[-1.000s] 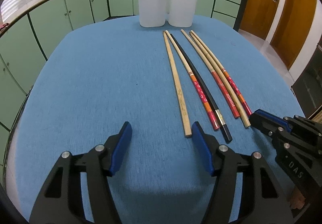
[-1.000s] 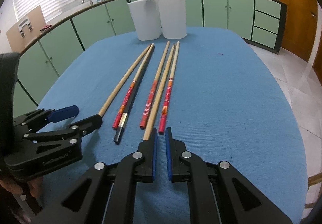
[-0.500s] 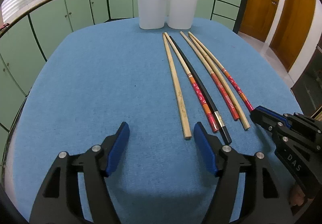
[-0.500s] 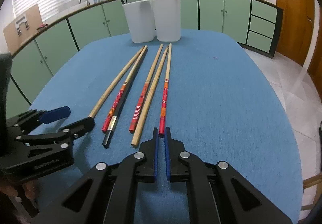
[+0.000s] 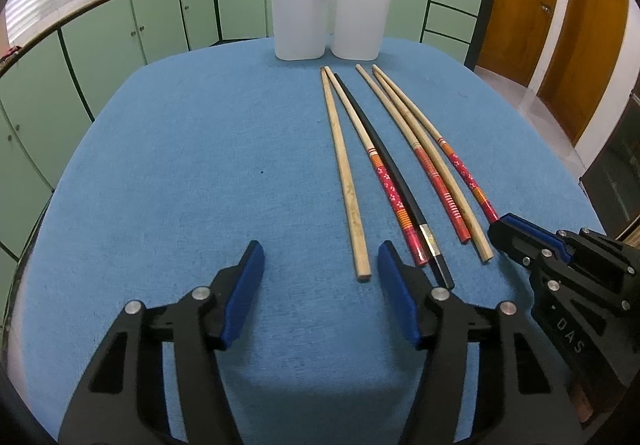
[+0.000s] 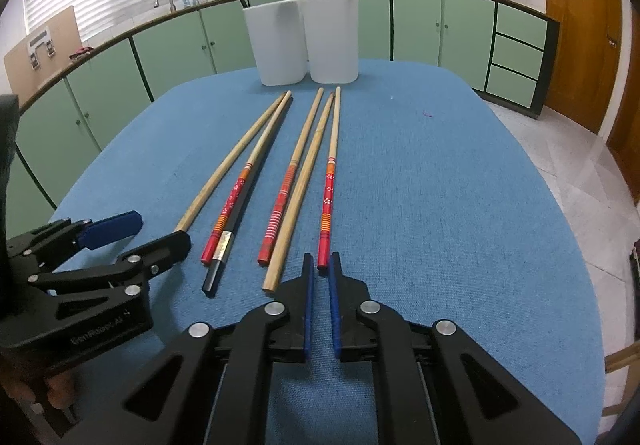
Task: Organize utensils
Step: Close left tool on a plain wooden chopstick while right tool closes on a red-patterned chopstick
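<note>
Left wrist view: six chopsticks lie loose on the blue tablecloth, fanned side by side with tips toward two white holders at the far edge. From the left: plain bamboo stick, red floral stick, black stick, red striped stick, second plain stick, then the outermost red floral stick. Each holder already has one stick standing in it: a dark one in the left, a red one in the right. So I'd judge two done, six left, early in the job. Left gripper sits low over the cloth with tongs spread wide and nothing between them; the near end of the plain bamboo stick lies just inside its right finger. Right gripper enters at the right edge, tip at the near end of the outermost red floral stick.

Right wrist view: same row seen from the other side. Right gripper is low, pointing straight down the line of the outermost red floral stick. Tongs narrow, small gap showing; the stick's near end sits right at the fingertips. Can't tell whether the pads actually pinch it, looks like just short. Left gripper shows at the left, wide, beside the plain bamboo stick. Holders well ahead of both.
</note>
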